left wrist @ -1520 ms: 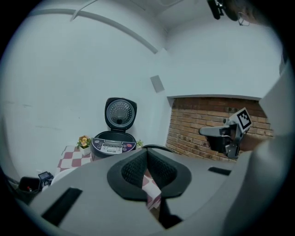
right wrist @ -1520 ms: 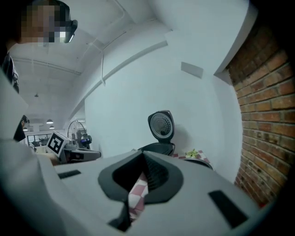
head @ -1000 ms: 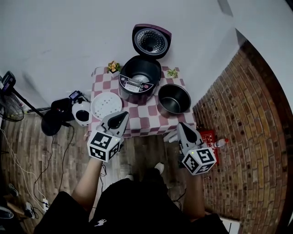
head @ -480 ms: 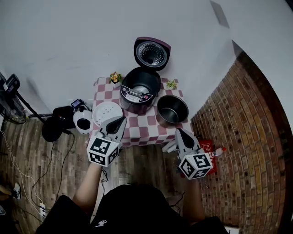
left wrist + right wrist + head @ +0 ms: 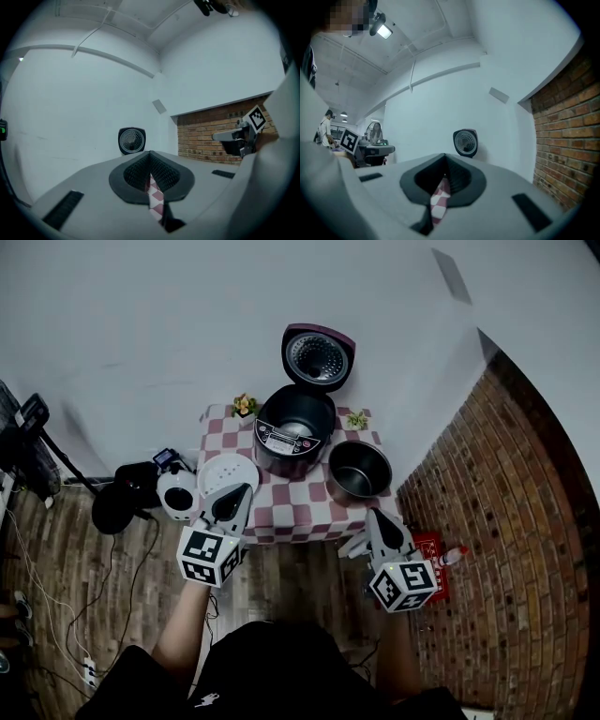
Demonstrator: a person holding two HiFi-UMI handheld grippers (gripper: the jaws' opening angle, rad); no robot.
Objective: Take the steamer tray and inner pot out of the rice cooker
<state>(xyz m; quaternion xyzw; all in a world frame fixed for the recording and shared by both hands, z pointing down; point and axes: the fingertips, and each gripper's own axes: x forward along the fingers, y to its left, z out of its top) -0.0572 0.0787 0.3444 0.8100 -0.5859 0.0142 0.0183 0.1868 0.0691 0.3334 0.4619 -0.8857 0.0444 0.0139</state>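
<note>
Steamer tray [image 5: 223, 474] is white, round, flat; inner pot [image 5: 360, 468] dark, upright.

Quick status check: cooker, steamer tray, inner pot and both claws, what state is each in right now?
rice cooker: lid raised, open.
steamer tray: out, lying flat on the table, left of the cooker.
inner pot: out, upright on the table, right of the cooker.
left claw: shut, empty, short of the table.
right claw: shut, empty, short of the table.
</note>
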